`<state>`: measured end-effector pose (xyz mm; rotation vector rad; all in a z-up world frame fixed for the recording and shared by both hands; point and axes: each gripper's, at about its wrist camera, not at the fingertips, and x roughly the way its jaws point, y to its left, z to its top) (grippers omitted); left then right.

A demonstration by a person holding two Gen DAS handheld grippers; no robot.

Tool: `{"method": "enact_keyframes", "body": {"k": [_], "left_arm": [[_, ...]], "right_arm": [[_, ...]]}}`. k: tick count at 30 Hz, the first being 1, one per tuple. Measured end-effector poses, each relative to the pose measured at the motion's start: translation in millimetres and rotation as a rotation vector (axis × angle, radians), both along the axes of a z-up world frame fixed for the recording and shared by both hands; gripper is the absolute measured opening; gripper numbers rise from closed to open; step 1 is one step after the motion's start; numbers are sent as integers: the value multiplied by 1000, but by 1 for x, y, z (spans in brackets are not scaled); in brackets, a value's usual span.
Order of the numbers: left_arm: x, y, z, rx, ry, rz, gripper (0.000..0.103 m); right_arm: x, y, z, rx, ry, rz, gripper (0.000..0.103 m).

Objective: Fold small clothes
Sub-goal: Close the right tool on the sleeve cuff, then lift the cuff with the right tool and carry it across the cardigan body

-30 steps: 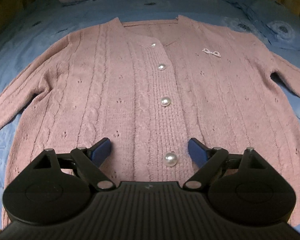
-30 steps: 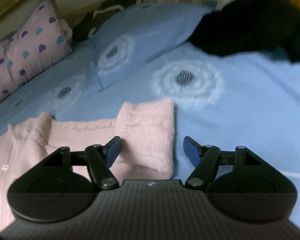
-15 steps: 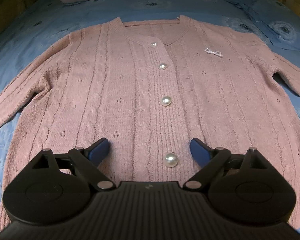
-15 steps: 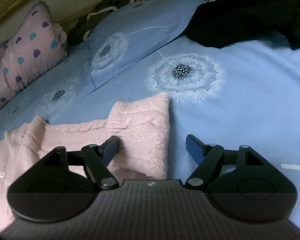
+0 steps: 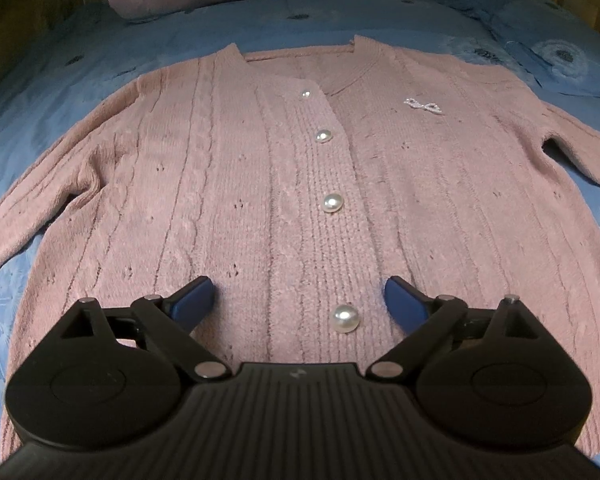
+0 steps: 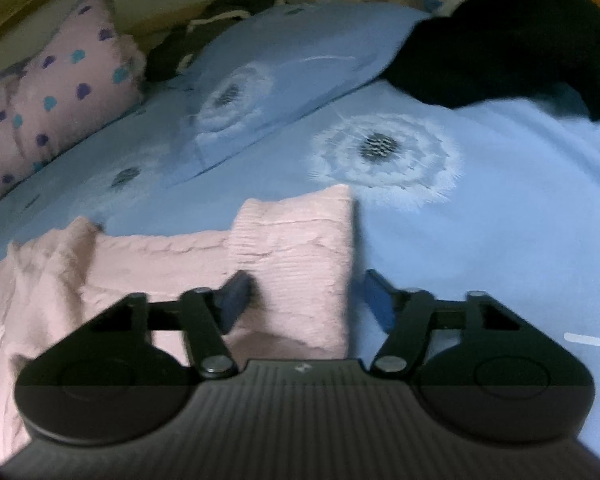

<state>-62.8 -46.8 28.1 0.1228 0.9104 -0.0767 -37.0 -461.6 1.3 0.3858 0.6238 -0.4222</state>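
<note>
Left tongs (image 5: 299, 300) gape wide above the pink cardigan (image 5: 236, 184), grasping nothing; right tongs (image 6: 306, 294), also released, straddle its sleeve cuff (image 6: 300, 248).

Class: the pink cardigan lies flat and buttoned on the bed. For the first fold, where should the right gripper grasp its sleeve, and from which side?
Grip the ribbed cuff of the cardigan, pinching across its free end. It lies flat, already between the open right gripper fingers, so come in low along the bedsheet.
</note>
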Motion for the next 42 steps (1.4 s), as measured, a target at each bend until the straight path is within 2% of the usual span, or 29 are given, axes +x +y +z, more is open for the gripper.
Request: {"method": "enact_keyframes", "body": {"k": [2,4,5,12,16,24,34,42], "left_arm": [[-1,1,2,-6,2,-1,95],[-2,3,5,-15,3,-4,95],[-3,3,6,-20,2,-8,95],[-11,8,22,-47,-41,-18,95],[-10,13,23,-59,-39,-6,95],[-11,27,19,-65,-32,15,95],[-10,53,32,-33,-74,62,95],[-7,82,41,-26,-108,115,95]], "right_arm": [[0,3,2,-5,-8,30,34],[-1,5,6,-19,-13,47,19],[-1,6,9,-28,-14,49,18],[-10,-5,34,-11,-74,21,16],[-17,-8,52,-51,-103,-21,16],[-11,5,76,-38,-138,27,15],[8,67,131,-29,-256,182,15],[35,134,164,-15,-308,329,15]]}}
